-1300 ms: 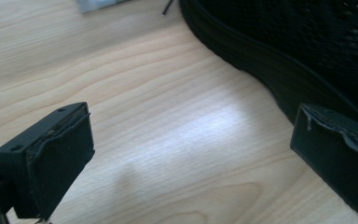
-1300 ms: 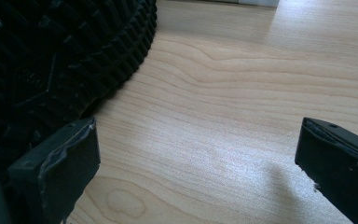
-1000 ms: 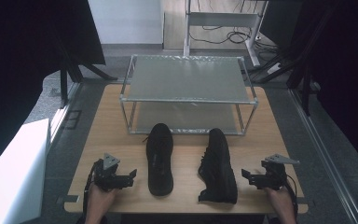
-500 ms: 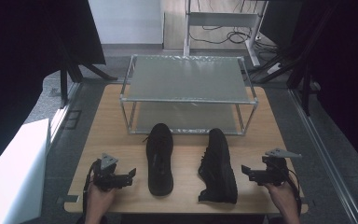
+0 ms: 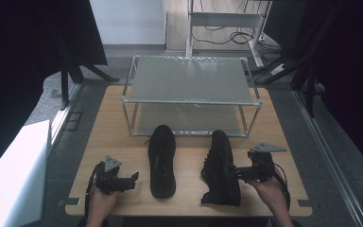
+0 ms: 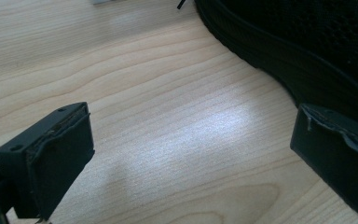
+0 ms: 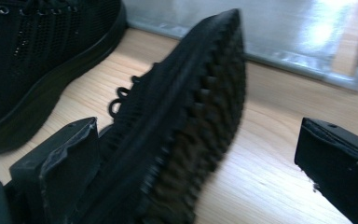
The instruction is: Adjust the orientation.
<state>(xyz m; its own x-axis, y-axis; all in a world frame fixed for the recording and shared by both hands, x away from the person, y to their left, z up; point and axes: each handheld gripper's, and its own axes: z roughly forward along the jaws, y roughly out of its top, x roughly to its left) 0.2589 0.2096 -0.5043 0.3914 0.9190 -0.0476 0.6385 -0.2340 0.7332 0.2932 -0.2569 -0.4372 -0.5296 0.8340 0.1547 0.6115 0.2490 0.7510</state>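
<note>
Two black mesh shoes lie on the wooden table (image 5: 123,142). The left shoe (image 5: 162,161) stands upright on its sole. The right shoe (image 5: 222,168) lies tipped on its side. My left gripper (image 5: 133,177) rests open just left of the upright shoe; in the left gripper view (image 6: 205,158) bare wood lies between its jaws and the shoe's side (image 6: 307,42) runs past the right jaw. My right gripper (image 5: 235,172) is open at the tipped shoe's right side. In the right gripper view (image 7: 205,172) that shoe's treaded sole (image 7: 191,126) sits between the jaws, close to the left one.
A metal-framed rack with two frosted shelves (image 5: 189,78) stands at the back of the table, just beyond the shoe toes; its lower edge (image 7: 284,37) shows behind the tipped shoe. The upright shoe (image 7: 42,51) lies left of it. Bare wood borders both grippers.
My right gripper has moved left, up to the tipped shoe, so the sole now lies between its jaws. The left gripper has barely shifted.
</note>
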